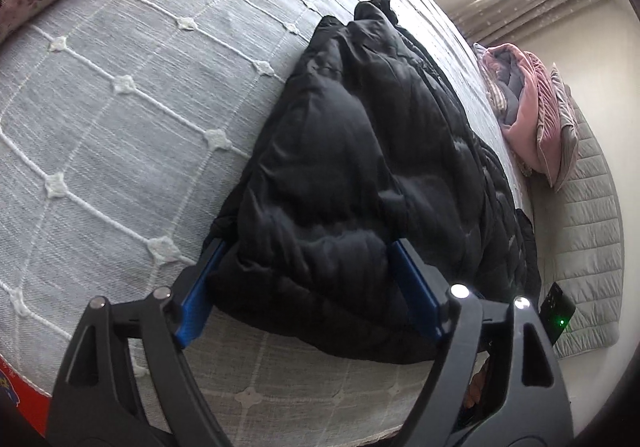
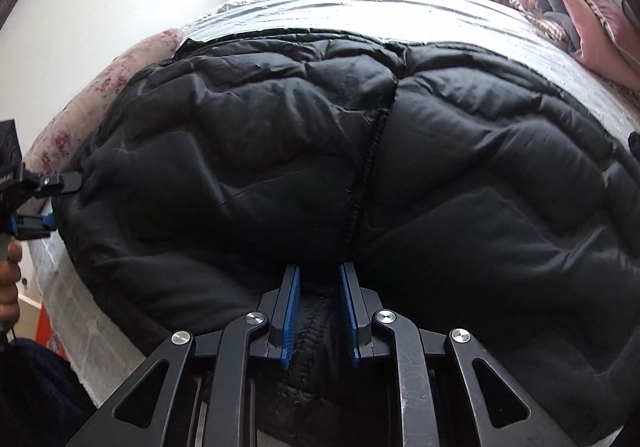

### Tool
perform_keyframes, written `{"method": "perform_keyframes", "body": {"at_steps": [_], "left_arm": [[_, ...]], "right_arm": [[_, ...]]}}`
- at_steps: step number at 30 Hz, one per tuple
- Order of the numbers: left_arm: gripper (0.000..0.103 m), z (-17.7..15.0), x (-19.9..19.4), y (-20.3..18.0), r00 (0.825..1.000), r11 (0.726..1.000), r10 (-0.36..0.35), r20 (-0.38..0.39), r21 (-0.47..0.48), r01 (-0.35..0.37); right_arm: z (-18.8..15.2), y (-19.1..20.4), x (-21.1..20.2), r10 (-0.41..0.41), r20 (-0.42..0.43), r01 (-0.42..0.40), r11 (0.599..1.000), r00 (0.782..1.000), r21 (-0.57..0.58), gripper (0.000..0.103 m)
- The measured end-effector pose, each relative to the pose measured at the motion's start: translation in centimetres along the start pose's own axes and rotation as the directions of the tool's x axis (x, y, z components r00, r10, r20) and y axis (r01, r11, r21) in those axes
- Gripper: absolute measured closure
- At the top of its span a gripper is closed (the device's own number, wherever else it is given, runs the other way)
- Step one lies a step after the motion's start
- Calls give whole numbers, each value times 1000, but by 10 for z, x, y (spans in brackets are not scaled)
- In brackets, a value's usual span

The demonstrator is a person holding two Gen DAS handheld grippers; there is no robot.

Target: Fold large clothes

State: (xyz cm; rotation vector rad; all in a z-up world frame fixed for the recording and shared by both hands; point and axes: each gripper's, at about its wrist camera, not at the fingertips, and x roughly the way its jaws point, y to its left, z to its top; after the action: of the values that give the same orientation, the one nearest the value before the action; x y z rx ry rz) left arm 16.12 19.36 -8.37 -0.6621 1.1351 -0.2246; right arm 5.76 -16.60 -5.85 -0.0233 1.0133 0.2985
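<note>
Jacket (image 2: 400,151), black, quilted and puffy, lies spread on the bed (image 1: 120,95), close to the near edge; a pile of pink and grey bedding (image 1: 528,115) sits well apart at the far end. I judge the garment light for its bulk, soft and springy, with a smooth shell likely to slip between hard pads and padding that will puff back after pressing.

Left tongs (image 1: 308,271) stand wide apart, straddling a thick folded end of the jacket; the blue pads (image 1: 412,283) touch or nearly touch the fabric on both sides, but I cannot confirm a firm squeeze.

Right tongs (image 2: 320,287) are narrowed around the stitched centre seam at the near hem, with cloth bunched between the pads; I read this as a grip on the jacket.

My recommendation is to hold at seams, hem or zipper line, where the layers are denser and less compressible, rather than on a padded panel. A fold will probably need pressing down to stay.
</note>
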Motion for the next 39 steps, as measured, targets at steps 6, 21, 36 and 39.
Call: {"method": "perform_keyframes", "body": {"at_steps": [6,21,36,39], "left_arm": [[19,-3,9,-9,1000,1000,15,-6,20,-15],[60,-4,6,-26,998,999,32,57,32,-34],[73,-1,9,-30,997,1000,-8,80,-8,9],[80,-2,-1,-30,994,1000,-26,109,4,25]], "right_arm": [[-4,2,7,-3,-3,3,1000,1000,2,83],[-2,1,4,24,-7,-24,1000,1000,-3,83],[-2,1,5,35,-11,-35,999,999,-1,83],[1,-3,0,58,-20,-57,998,998,16,83]]}}
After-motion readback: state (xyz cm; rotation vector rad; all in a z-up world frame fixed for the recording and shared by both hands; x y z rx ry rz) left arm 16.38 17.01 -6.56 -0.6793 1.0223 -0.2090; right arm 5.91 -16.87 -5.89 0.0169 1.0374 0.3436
